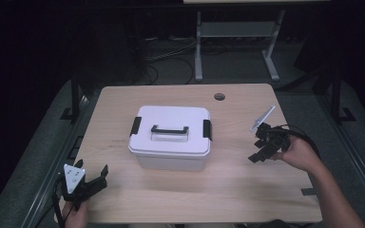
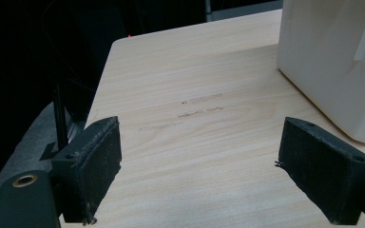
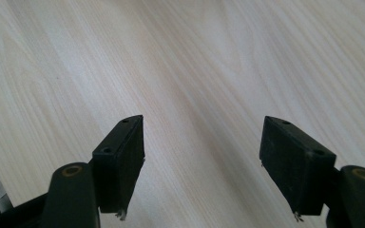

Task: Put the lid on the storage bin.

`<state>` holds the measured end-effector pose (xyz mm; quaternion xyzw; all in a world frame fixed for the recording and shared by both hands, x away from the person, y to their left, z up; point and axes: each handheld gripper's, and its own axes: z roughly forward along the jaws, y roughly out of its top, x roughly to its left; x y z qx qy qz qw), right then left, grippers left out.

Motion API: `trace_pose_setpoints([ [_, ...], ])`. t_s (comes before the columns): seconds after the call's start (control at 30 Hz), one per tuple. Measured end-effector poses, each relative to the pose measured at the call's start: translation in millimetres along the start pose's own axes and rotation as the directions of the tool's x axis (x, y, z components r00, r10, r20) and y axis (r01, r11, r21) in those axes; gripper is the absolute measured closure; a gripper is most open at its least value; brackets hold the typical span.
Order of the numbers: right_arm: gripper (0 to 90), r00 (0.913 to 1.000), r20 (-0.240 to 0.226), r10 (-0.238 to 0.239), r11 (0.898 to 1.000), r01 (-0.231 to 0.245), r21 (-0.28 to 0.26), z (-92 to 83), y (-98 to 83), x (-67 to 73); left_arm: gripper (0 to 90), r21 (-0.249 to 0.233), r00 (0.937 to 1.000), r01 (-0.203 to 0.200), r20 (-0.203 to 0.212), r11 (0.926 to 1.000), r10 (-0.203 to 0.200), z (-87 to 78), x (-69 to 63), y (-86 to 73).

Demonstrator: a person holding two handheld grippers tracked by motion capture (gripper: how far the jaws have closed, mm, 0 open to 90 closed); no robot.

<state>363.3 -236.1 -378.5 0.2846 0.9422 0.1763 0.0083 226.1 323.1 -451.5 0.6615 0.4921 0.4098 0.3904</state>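
White lidded box (image 1: pixel 171 137), black handle (image 1: pixel 170 129) lying left-right along its long axis, mid-bench (image 1: pixel 228 190); left claw (image 1: pixel 94 179) and right claw (image 1: pixel 261 145) both released, empty.

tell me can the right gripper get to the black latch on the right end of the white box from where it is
Probably yes: the right gripper is open beside the white box, with bare table between it and the latch.

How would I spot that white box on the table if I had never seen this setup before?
Start from the light wooden table and look to its middle. There sits the white plastic storage box, rectangular with rounded corners and its lid on. What sets it apart is its black fittings, a carry handle on top of the lid and a latch at each short end.
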Motion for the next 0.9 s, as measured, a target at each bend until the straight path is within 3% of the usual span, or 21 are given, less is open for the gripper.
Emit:
trace_pose_setpoints([
  [0.9, 29.9, 0.9990, -0.031, 0.031, 0.999, -0.032, -0.009, 16.0, -26.8, 3.5, 13.5, 0.000, 1.0000, -0.002, 0.000, 1.0000, 0.002, 0.4, -2.4, 0.5],
])
